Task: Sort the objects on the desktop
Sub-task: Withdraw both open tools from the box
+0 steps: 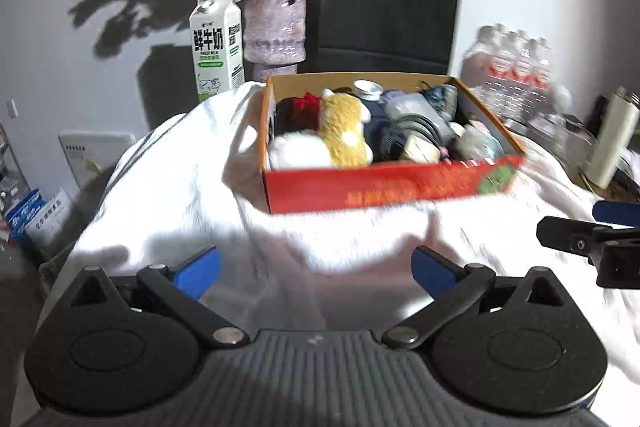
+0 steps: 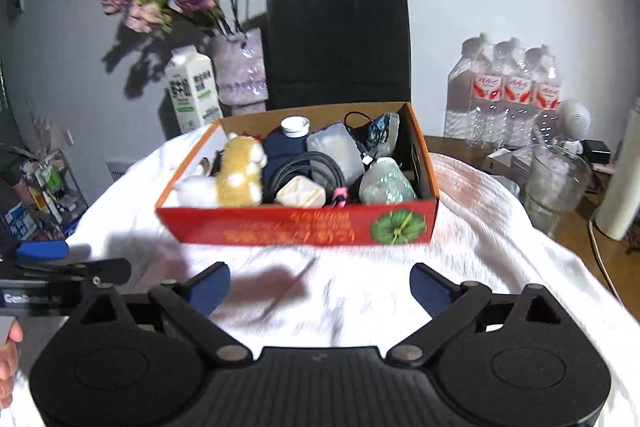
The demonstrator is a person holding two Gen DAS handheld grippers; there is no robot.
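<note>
Plush toy (image 2: pixel 242 171): left end of red box (image 2: pixel 296 229); soft, light, grip mid-body. Left gripper (image 1: pixel 316 269), right gripper (image 2: pixel 320 287): jaws wide, empty.

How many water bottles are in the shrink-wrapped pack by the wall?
3 visible in front: left, middle, right, right of the black bag. More likely stand hidden behind.

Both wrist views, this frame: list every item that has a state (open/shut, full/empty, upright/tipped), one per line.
left gripper: open, holding nothing.
right gripper: open, holding nothing.
red cardboard box: lidless, packed full, on the white cloth.
plush toy: lying in the box's left end.
milk carton: upright.
black paper bag: upright, binder clip at its top.
glass jar: upright; contents unclear.
</note>
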